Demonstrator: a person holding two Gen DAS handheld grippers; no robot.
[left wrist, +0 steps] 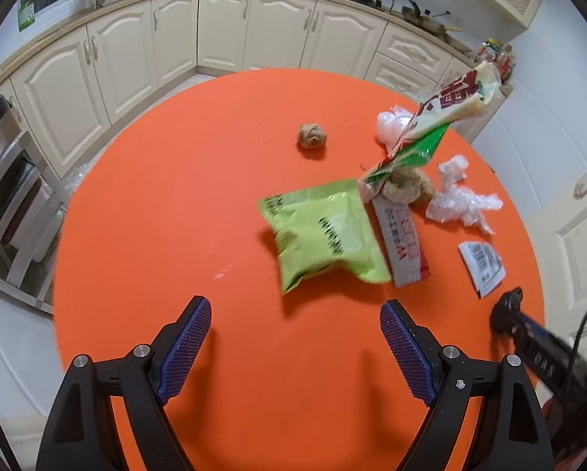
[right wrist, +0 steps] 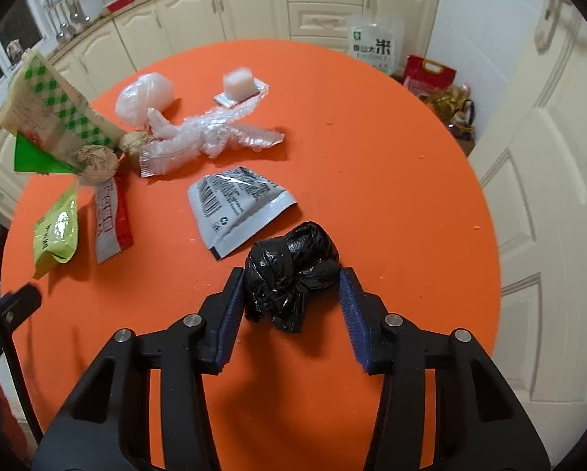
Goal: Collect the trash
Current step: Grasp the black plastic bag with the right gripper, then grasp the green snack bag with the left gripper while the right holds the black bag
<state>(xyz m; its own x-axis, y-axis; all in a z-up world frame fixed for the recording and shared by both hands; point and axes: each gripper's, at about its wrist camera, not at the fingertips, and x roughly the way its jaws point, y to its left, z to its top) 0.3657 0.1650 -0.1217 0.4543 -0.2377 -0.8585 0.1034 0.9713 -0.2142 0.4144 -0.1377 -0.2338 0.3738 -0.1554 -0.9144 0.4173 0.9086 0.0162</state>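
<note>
right gripper (right wrist: 291, 306) | jaws straddled black bag wad (right wrist: 291, 274), one pad touching | you needed a centred squeeze | left gripper (left wrist: 293, 353) jaws apart, empty

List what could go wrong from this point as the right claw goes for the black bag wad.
1. The right claw brackets the crumpled black bag, but the right pad looks barely in contact; the springy wad may slip out on lifting.
2. The grey sachet lies just beyond the bag and could get nudged.
3. The left claw hangs open over bare orange table, short of the green packet.
</note>
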